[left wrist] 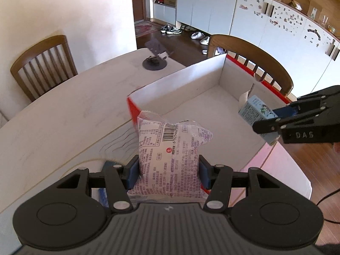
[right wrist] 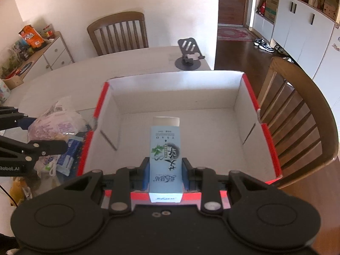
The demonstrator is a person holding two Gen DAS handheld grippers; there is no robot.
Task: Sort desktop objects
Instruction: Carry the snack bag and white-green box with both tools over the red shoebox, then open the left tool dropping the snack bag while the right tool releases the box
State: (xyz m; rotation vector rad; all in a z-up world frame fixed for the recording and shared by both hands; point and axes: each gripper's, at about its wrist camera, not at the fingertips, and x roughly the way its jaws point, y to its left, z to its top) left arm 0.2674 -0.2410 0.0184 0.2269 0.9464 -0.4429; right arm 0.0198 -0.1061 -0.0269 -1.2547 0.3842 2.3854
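My left gripper (left wrist: 169,173) is shut on a pink-and-white snack packet (left wrist: 170,148) and holds it above the table, just left of the red-and-white open box (left wrist: 191,80). My right gripper (right wrist: 165,173) is shut on a light blue carton (right wrist: 165,155) and holds it over the box's near rim (right wrist: 127,195). The box inside is white and bare. The right gripper with the carton (left wrist: 255,114) shows at the right of the left wrist view (left wrist: 276,121). The left gripper with the packet (right wrist: 57,125) shows at the left of the right wrist view (right wrist: 42,136).
A black phone stand (right wrist: 188,53) sits at the table's far edge. Blue-and-white packets (right wrist: 68,157) and other small items lie on the table left of the box. Wooden chairs (right wrist: 119,31) stand behind and to the right (right wrist: 297,114). The white table (left wrist: 63,110) extends left.
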